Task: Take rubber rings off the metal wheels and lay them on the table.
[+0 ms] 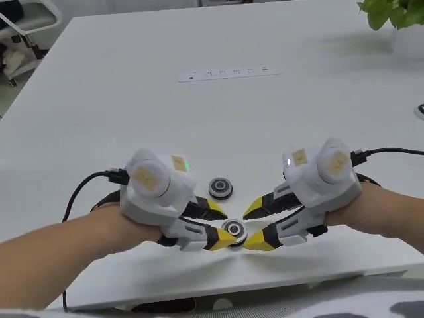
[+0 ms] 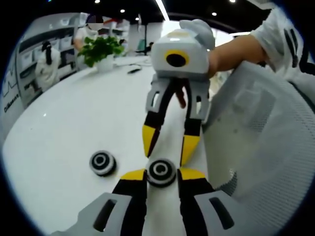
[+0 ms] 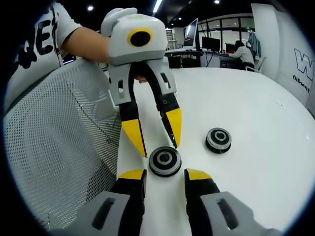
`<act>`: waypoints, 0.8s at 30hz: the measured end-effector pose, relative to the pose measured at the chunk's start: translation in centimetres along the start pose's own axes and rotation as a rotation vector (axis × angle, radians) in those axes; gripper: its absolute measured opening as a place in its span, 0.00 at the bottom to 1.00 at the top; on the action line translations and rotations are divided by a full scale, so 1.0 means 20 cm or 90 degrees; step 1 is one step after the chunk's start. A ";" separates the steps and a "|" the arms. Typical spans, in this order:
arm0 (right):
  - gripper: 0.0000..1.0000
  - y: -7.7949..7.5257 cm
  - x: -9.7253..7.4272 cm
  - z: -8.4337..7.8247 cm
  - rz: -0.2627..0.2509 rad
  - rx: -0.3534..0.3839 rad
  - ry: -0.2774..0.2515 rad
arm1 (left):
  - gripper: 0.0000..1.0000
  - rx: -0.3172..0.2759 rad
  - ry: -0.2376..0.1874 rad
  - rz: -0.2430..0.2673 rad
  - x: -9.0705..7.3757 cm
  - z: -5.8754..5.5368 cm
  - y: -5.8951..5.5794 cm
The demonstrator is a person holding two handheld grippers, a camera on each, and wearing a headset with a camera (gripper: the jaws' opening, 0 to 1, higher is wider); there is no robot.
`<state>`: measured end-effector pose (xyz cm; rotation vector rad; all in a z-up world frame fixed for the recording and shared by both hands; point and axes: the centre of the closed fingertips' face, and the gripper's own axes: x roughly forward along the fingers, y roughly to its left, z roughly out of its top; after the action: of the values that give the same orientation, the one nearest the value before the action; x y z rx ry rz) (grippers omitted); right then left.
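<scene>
A metal wheel with a black rubber ring (image 1: 233, 230) lies flat near the table's front edge. My left gripper (image 1: 221, 225) reaches it from the left, open, with the wheel (image 2: 161, 172) sitting between its yellow tips. My right gripper (image 1: 250, 228) faces it from the right, also open, its tips just short of the wheel (image 3: 165, 161). A second ringed wheel (image 1: 220, 187) lies a little farther back, untouched; it also appears as the second wheel (image 2: 102, 162) and the second wheel (image 3: 218, 140). The right gripper (image 2: 167, 145) and left gripper (image 3: 158, 147) point tip to tip.
The white table (image 1: 199, 119) stretches far back, with a power strip (image 1: 228, 73) set in its middle and a potted plant (image 1: 397, 13) at the far right corner. The front edge runs just below the grippers. A mesh chair (image 2: 261, 137) stands beside it.
</scene>
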<state>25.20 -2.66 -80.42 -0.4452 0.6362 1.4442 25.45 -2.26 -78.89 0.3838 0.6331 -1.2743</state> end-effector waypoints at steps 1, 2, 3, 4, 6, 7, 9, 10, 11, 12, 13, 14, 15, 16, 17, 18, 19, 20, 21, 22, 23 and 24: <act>0.28 0.00 0.00 0.00 0.000 0.000 0.001 | 0.25 -0.002 -0.001 -0.001 0.00 0.00 0.00; 0.28 0.00 0.00 0.00 0.000 -0.001 0.001 | 0.25 -0.004 -0.001 -0.001 0.00 0.00 0.00; 0.27 0.00 0.00 0.00 0.000 0.000 0.001 | 0.24 -0.004 -0.002 -0.002 0.01 0.00 0.00; 0.27 0.00 0.00 0.00 0.001 0.001 0.000 | 0.24 -0.005 -0.002 -0.003 0.01 0.00 0.00; 0.27 0.00 0.00 0.00 0.001 0.001 -0.001 | 0.23 -0.004 0.000 -0.001 0.01 0.00 0.00; 0.27 0.00 0.00 0.00 0.001 0.003 -0.001 | 0.23 -0.005 0.001 -0.001 0.02 0.00 0.00; 0.27 0.00 0.00 0.00 0.002 0.005 -0.001 | 0.22 -0.004 0.003 -0.002 0.02 -0.01 -0.01; 0.27 0.00 0.00 0.00 0.002 0.005 -0.001 | 0.21 -0.003 0.005 -0.002 0.02 -0.01 -0.01; 0.27 0.00 0.00 0.00 0.002 0.005 -0.001 | 0.21 0.001 0.001 -0.001 0.03 0.00 -0.01; 0.27 0.00 0.00 0.00 0.003 0.004 -0.001 | 0.20 0.001 0.002 0.001 0.03 0.00 -0.01; 0.27 0.00 0.00 0.00 0.003 0.004 0.000 | 0.19 0.004 0.002 0.003 0.03 0.00 -0.01; 0.27 0.00 0.01 0.00 0.004 0.004 0.000 | 0.18 0.007 0.001 0.004 0.03 0.00 0.00; 0.27 0.00 0.01 0.00 0.004 0.004 0.000 | 0.17 0.007 0.005 0.005 0.03 -0.01 -0.01; 0.27 0.01 0.01 0.00 0.005 0.005 -0.001 | 0.17 0.015 0.002 0.008 0.03 0.00 -0.01; 0.27 0.01 0.01 0.00 0.005 0.006 -0.002 | 0.16 0.022 0.003 0.011 0.03 0.00 -0.01; 0.27 0.01 0.01 0.00 0.006 0.007 -0.003 | 0.16 0.030 0.004 0.013 0.04 0.00 -0.01; 0.27 0.01 0.01 0.00 0.006 0.008 -0.004 | 0.16 0.037 0.003 0.015 0.04 0.00 -0.01; 0.27 0.00 0.01 0.01 0.005 0.009 -0.006 | 0.16 0.053 0.002 0.018 0.04 0.00 -0.01; 0.27 0.00 0.01 0.01 0.004 0.010 -0.008 | 0.16 0.051 0.003 0.017 0.04 0.00 -0.02; 0.26 0.00 0.01 0.01 0.004 0.012 -0.010 | 0.16 0.051 0.002 0.018 0.04 0.00 -0.01; 0.26 0.00 0.01 0.02 0.004 0.015 -0.013 | 0.16 0.052 0.001 0.020 0.04 0.00 -0.01; 0.26 0.00 0.01 0.02 0.004 0.017 -0.014 | 0.15 0.052 0.000 0.023 0.04 0.00 -0.01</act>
<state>25.17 -2.29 -80.21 -0.4066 0.6385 1.4429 25.38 -2.86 -79.35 0.4607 0.5728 -1.2684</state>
